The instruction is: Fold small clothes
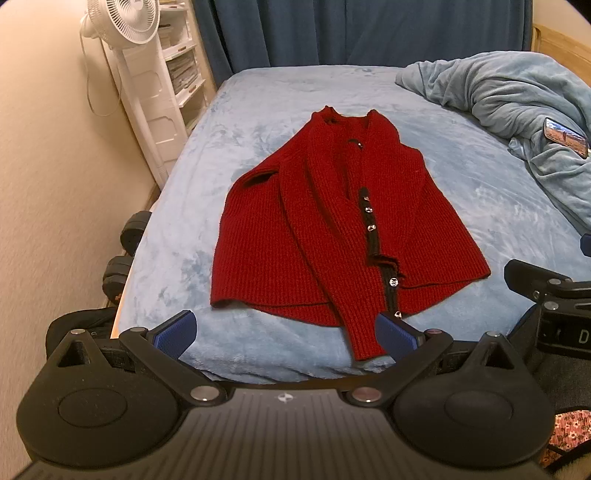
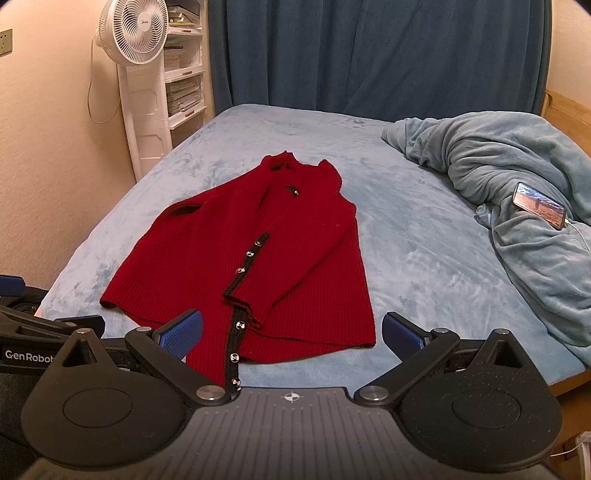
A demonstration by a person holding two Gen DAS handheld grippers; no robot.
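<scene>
A red knit cardigan (image 1: 332, 221) with a black button band lies flat on the blue bed (image 1: 229, 147), collar away from me, both sleeves folded in across its front. It also shows in the right wrist view (image 2: 258, 251). My left gripper (image 1: 288, 332) is open and empty, just short of the cardigan's near hem; its right pad (image 1: 395, 332) sits over the end of a sleeve. My right gripper (image 2: 291, 332) is open and empty above the near hem and button band.
A rumpled blue blanket (image 2: 517, 192) with a phone (image 2: 539, 205) on it fills the bed's right side. A white fan (image 2: 136, 33) and shelves stand at the left wall, with dark curtains behind. Dumbbells (image 1: 129, 236) lie beside the bed's left edge.
</scene>
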